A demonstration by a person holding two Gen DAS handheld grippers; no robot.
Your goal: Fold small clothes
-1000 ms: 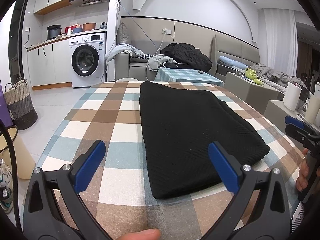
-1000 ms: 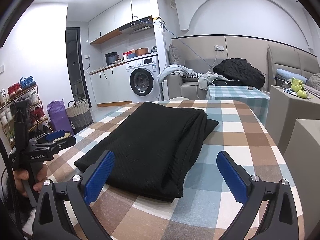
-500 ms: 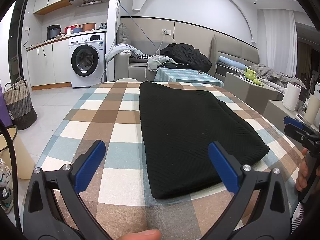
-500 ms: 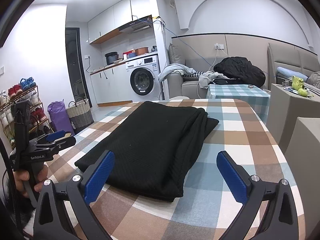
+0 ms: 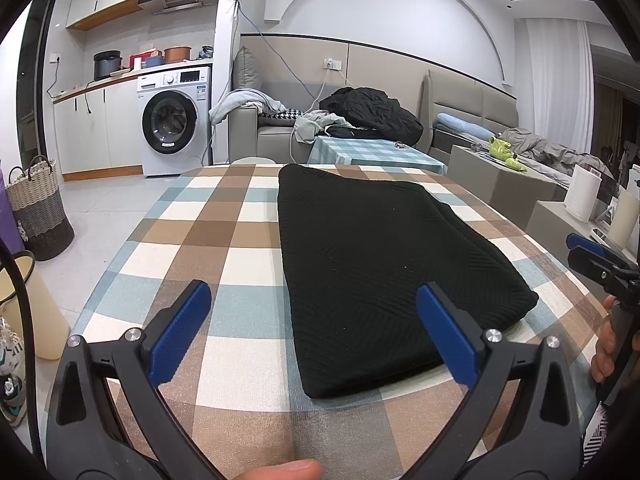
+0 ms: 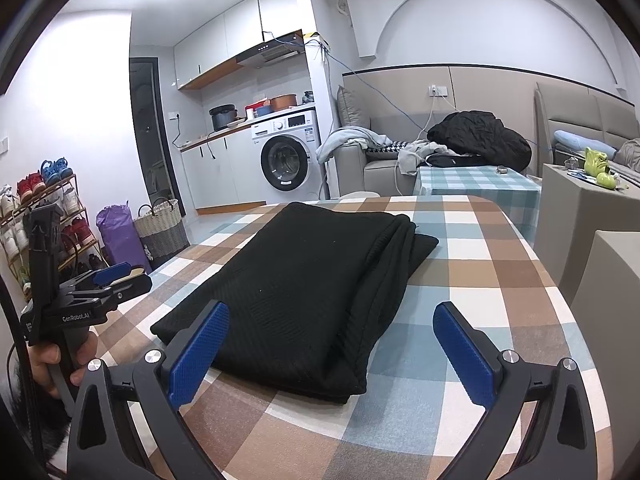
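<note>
A black knit garment [image 5: 384,256] lies folded into a long rectangle on the checked tablecloth [image 5: 208,256]; it also shows in the right wrist view [image 6: 312,284]. My left gripper [image 5: 316,312] is open and empty, held above the table's near edge, just short of the garment's near end. My right gripper [image 6: 332,328] is open and empty, at the garment's near corner. Each gripper shows in the other's view: the right gripper at the far right of the left wrist view [image 5: 600,264], the left gripper at the far left of the right wrist view [image 6: 100,288].
A washing machine [image 5: 174,120], a sofa with piled clothes [image 5: 372,112] and a small checked table [image 5: 376,152] stand beyond the table. A woven basket [image 5: 36,204] stands on the floor at the left. Grey boxes [image 6: 580,216] flank the table's right side.
Almost nothing has changed. Both grippers stay open and nearly still, and the garment has not moved.
</note>
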